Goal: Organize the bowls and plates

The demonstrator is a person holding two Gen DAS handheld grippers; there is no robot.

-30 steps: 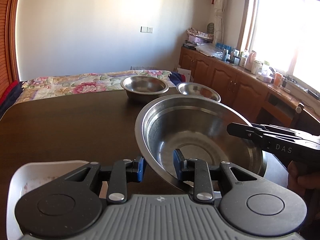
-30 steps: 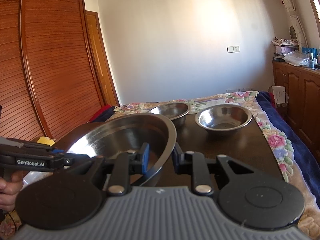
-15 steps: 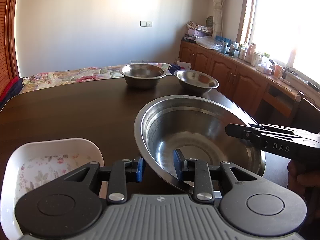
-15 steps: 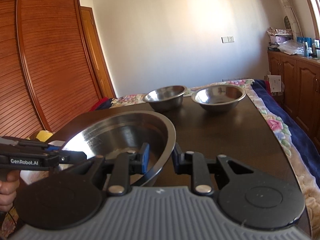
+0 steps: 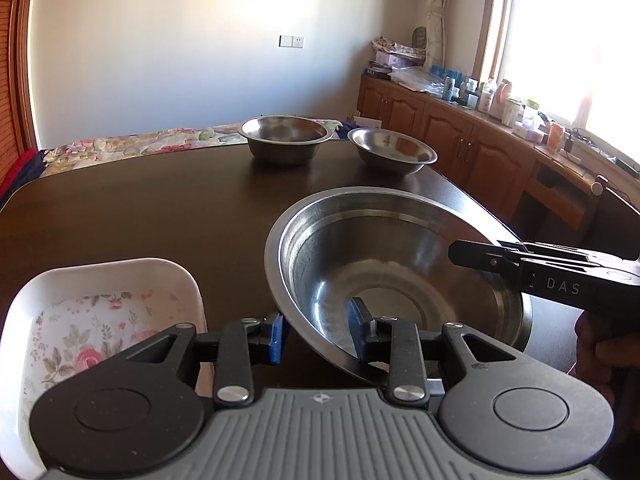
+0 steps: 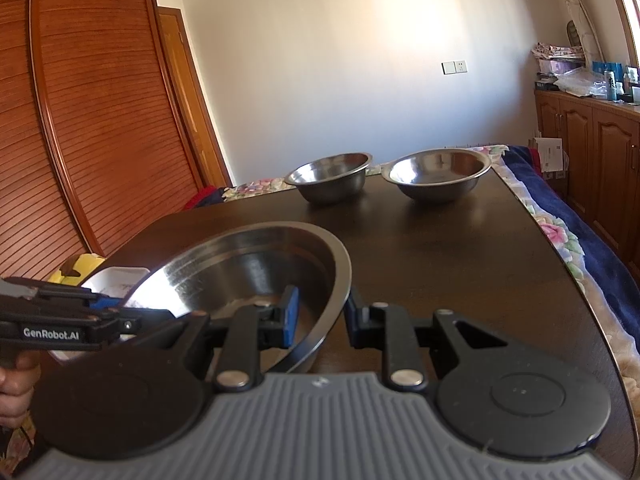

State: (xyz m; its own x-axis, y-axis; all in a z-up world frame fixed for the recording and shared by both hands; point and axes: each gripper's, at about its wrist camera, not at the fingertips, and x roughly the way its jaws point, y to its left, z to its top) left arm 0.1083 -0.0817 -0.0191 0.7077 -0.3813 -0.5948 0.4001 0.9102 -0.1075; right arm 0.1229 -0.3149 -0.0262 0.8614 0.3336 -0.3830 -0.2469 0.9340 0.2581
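A large steel bowl is held over the dark table, also in the right wrist view. My left gripper straddles its near rim, one finger inside, one outside. My right gripper holds the opposite rim the same way. Each gripper shows in the other's view, the right gripper and the left gripper. Two smaller steel bowls stand apart at the table's far end, one on the left and one on the right. A white floral square plate lies near left.
A flowered bedspread lies beyond the table's far edge. Wooden cabinets with bottles run along the right under a window. A slatted wooden wardrobe stands on the left. A yellow object sits behind the white plate.
Both grippers have drawn back toward the near end with the large bowl. The two small bowls look farther off, and more of the white plate shows.
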